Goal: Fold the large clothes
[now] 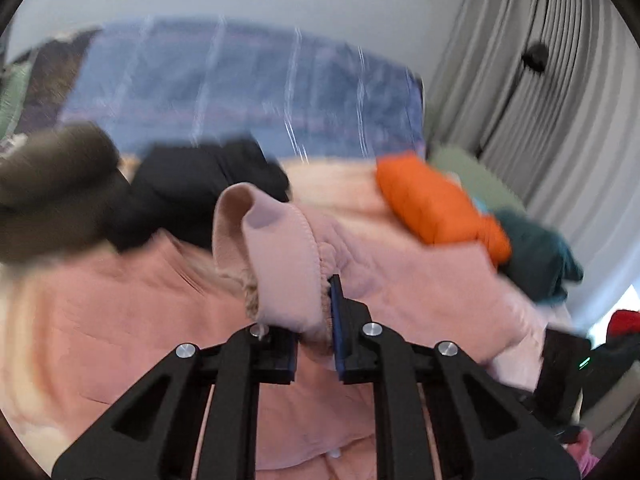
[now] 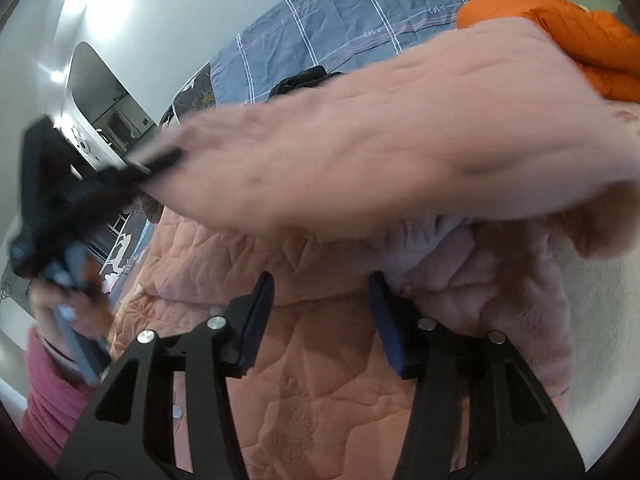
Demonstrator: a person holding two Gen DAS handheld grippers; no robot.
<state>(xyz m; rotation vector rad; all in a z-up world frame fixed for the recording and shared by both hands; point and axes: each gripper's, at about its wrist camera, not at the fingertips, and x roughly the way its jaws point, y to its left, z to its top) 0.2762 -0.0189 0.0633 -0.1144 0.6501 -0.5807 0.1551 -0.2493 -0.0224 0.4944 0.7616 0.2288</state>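
A pink fleece garment (image 1: 280, 248) lies bunched on a peach quilted blanket (image 1: 100, 320). My left gripper (image 1: 296, 300) is shut on a folded edge of it; the fabric covers the left finger. In the right wrist view the same garment (image 2: 400, 140) stretches across the frame as a raised, blurred band, pinched at its left end by my left gripper (image 2: 164, 160). My right gripper (image 2: 320, 280) stands open below that band, over the quilted blanket (image 2: 320, 380). More pink fleece lies just past its right fingertip, and nothing is between the pads.
A folded orange jacket (image 1: 436, 204) (image 2: 580, 36), a black garment (image 1: 200, 184), a dark teal one (image 1: 536, 252) and an olive one (image 1: 52, 200) lie farther back. A blue checked sheet (image 2: 360, 20) covers the bed. Grey curtains (image 1: 540, 100) hang right. A pink sleeve (image 2: 52, 380) shows.
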